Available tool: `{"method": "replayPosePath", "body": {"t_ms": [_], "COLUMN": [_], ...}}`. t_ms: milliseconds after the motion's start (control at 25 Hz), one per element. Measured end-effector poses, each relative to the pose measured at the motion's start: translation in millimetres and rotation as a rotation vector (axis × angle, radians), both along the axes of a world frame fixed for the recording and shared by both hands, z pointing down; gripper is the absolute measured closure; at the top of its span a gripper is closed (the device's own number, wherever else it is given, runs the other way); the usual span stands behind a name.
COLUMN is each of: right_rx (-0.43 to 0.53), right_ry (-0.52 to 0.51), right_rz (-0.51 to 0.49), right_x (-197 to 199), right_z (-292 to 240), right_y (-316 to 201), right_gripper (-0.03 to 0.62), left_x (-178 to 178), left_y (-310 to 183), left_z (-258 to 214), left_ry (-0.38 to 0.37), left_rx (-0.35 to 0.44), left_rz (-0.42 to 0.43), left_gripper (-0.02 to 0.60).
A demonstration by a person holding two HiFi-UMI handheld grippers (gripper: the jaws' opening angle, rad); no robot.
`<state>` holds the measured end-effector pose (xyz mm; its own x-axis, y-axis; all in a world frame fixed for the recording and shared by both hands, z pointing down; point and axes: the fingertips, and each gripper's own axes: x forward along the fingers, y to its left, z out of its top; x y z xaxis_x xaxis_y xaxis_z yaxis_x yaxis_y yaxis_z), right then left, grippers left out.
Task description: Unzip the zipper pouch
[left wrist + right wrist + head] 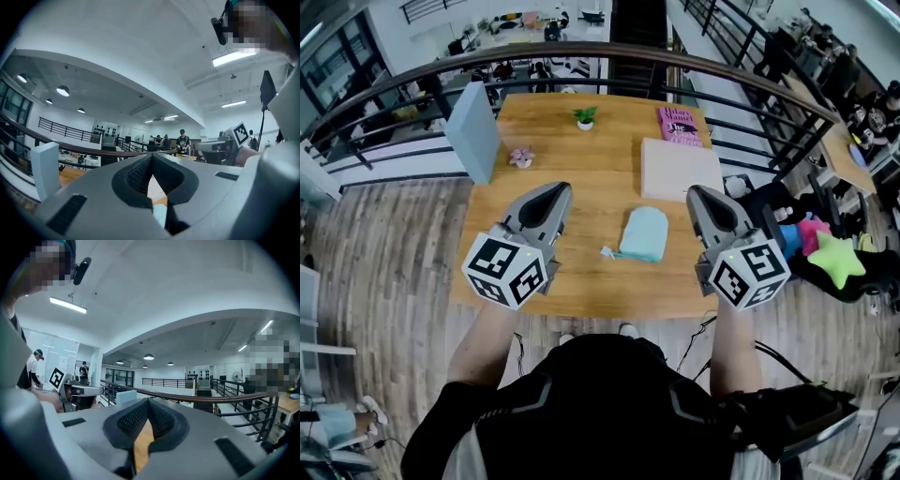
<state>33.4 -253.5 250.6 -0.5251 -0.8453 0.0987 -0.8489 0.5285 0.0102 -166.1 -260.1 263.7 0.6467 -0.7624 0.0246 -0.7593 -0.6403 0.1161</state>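
Hovering over the surface (581,281), both tools are empty: the left tool (557,192) has its jaws pressed together on nothing, and so does the right tool (697,195). Each gripper view looks out level across the room rather than down. The pouch (643,233) lies flat between and below them, near the front edge, with a small pull tab (607,251) sticking out at its left end. The zip line is too small to read, so this fits a pouch still zipped as well as one opened and laid back down. Risks, as I judge them: the pouch is soft, light and loose, so a tug on the tab with nothing pinning the far end would drag it whole, maybe off the front edge. The tab is tiny against broad jaws, so a pinch may catch fabric or miss. Round about are a pale board (675,167) just behind the pouch, a pink book (679,126), a potted plant (585,116), a small flower (522,156) and an upright grey panel (472,131) at back left. None of them crowds the pouch, and the way down to it looks open.
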Motion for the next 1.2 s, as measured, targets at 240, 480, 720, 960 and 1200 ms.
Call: {"method": "replayPosePath", "body": {"t_ms": [240,480,720,960,1200], "right_rx": [0.008,0.002,-0.001,-0.007,-0.002], "right_ry": [0.021,0.026,0.02,0.027,0.034], "right_rz": [0.027,0.01,-0.001,-0.019,-0.024], "right_x": [9.9,16.0,22.4,22.1,23.0], "right_z": [-1.5,4.1,9.0,12.5,9.9], "right_y": [-10.5,-17.9,-24.6,-29.1,-29.3], "right_gripper": [0.586,0.586,0.586,0.586,0.586], "left_x": [0.0,-0.1,5.4,5.8,6.7], "left_y": [-7.8,-16.9,-21.1,-21.5,-19.8], "left_z": [-0.2,8.3,10.2,12.4,8.1], "left_ry": [-0.038,-0.049,-0.064,-0.062,-0.063], "left_rx": [-0.002,-0.031,-0.024,-0.025,-0.016], "left_rz": [-0.062,-0.099,-0.125,-0.145,-0.157], "left_gripper": [0.552,0.552,0.552,0.552,0.552]}}
